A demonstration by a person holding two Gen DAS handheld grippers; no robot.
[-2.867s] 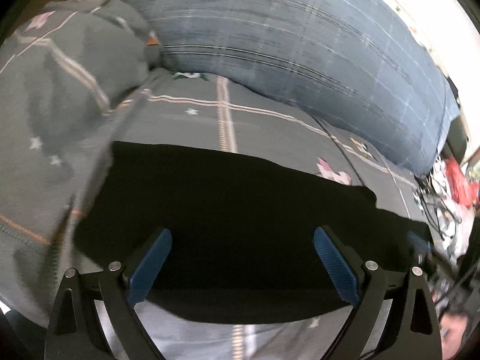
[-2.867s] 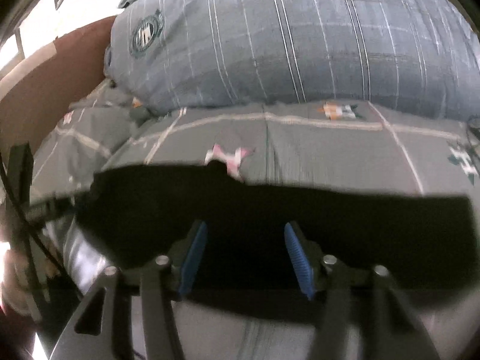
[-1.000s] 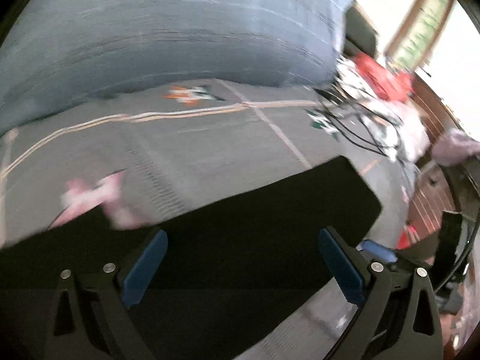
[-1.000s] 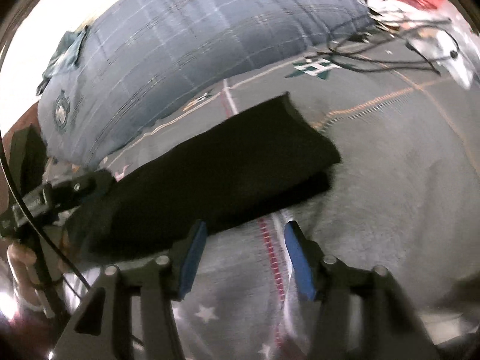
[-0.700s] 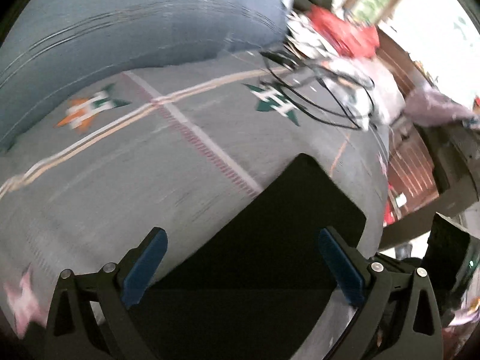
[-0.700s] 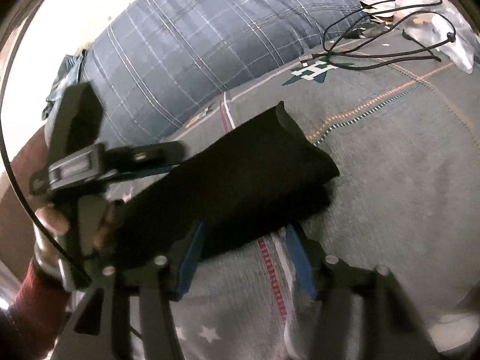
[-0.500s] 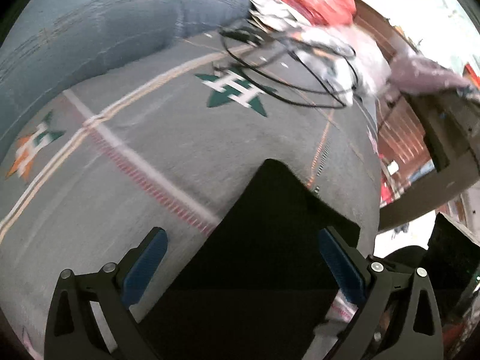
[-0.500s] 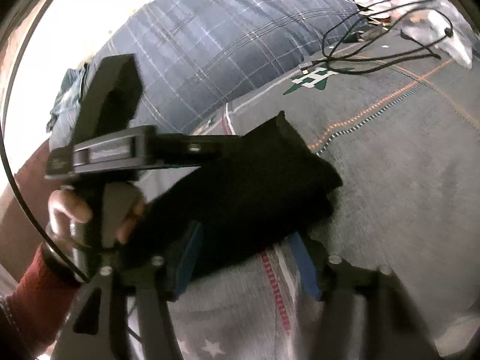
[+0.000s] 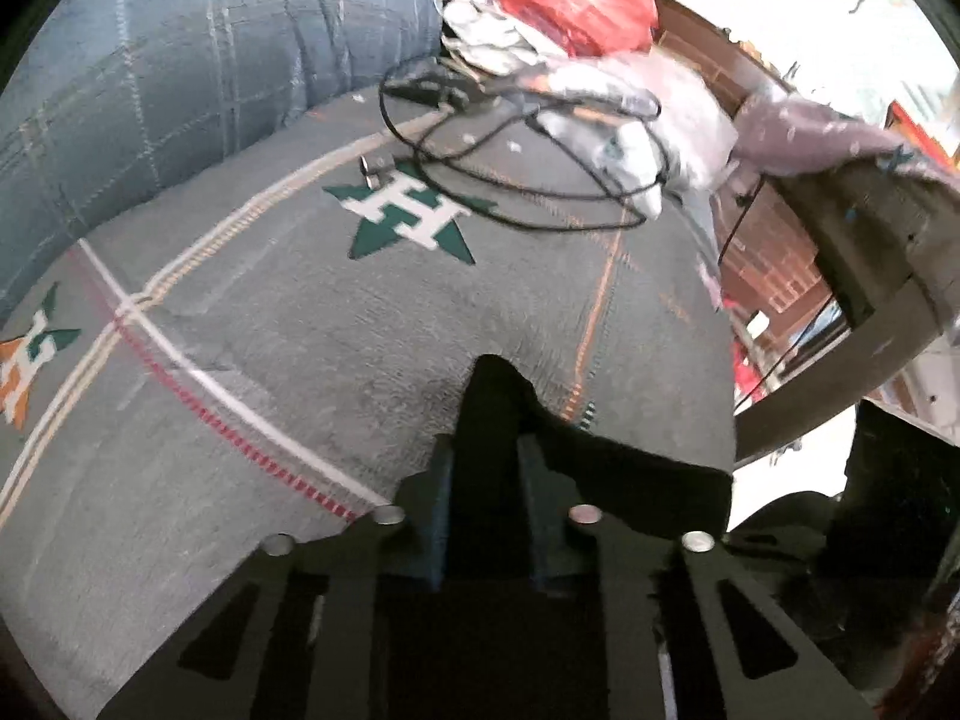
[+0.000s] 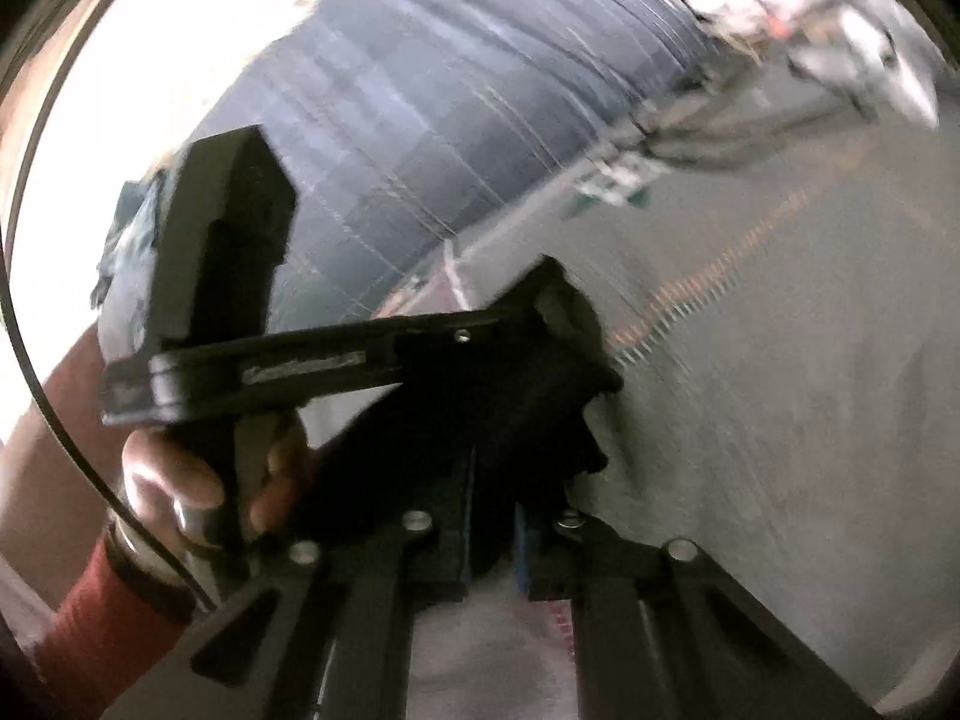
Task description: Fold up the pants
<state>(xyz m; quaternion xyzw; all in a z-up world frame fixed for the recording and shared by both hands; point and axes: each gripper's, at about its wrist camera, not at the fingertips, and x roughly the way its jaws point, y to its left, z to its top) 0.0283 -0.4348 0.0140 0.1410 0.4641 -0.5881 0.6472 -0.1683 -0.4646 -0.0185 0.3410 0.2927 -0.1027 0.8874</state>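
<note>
The black pants [image 9: 636,480] lie folded on a grey patterned blanket [image 9: 300,360]. My left gripper [image 9: 483,462] is shut on the end of the pants; a peak of black cloth sticks up between the fingers. In the right wrist view the pants [image 10: 480,420] bunch up in a dark mound. My right gripper [image 10: 492,516] is shut on the near edge of the pants. The left gripper's body [image 10: 300,360], held by a hand [image 10: 174,480], reaches across from the left and grips the pants' far corner.
A big blue plaid pillow [image 9: 180,60] lies at the back of the bed. A black cable loop [image 9: 510,180], white and red cloth [image 9: 570,0] sit at the far right corner. The bed edge and a wooden frame [image 9: 870,270] are to the right.
Both grippers swung right along the pants to their end. Both then closed on the cloth: the left on the far corner, the right on the near edge. The cloth has bunched up.
</note>
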